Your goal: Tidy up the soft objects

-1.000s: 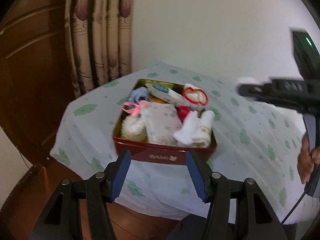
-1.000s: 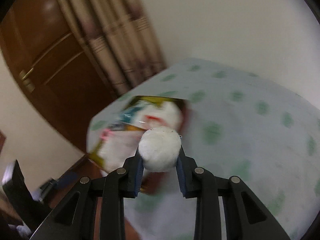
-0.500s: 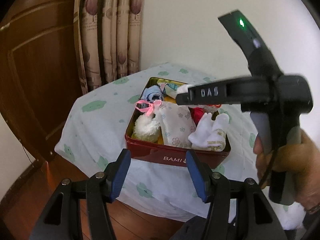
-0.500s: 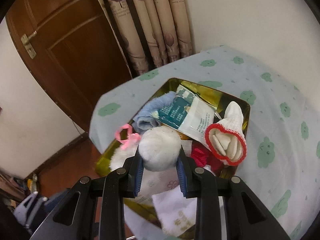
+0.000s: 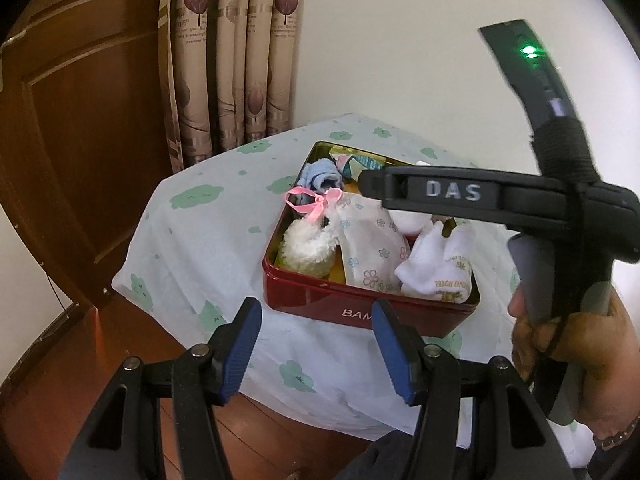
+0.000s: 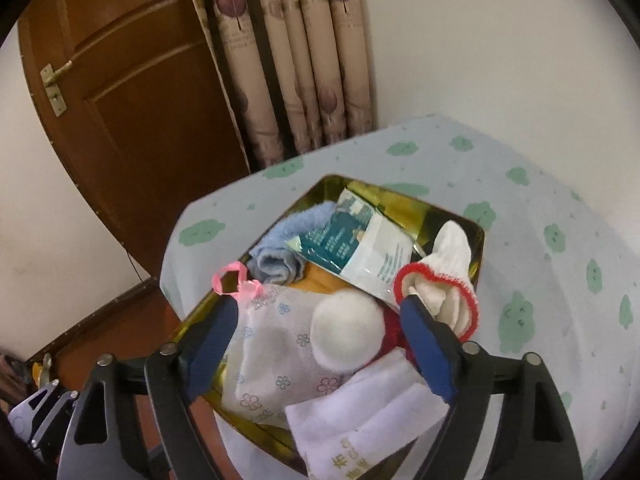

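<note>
Room corner: brown door, patterned curtain, small table under a green-flowered cloth (image 5: 192,236).

Left wrist view: red tin (image 5: 360,304) near the table's front edge, packed with a floral pouch (image 5: 370,240), a fluffy slipper (image 5: 308,248) and hotel towels (image 5: 440,268). Left gripper (image 5: 316,334) hung empty, jaws spread, short of the tin.

Right wrist view: right gripper (image 6: 320,340), clenched on the white pom-pom (image 6: 346,332) half a second before, now stood spread; the ball lay on the pouch inside the tin. Judged: this item delivered.
</note>
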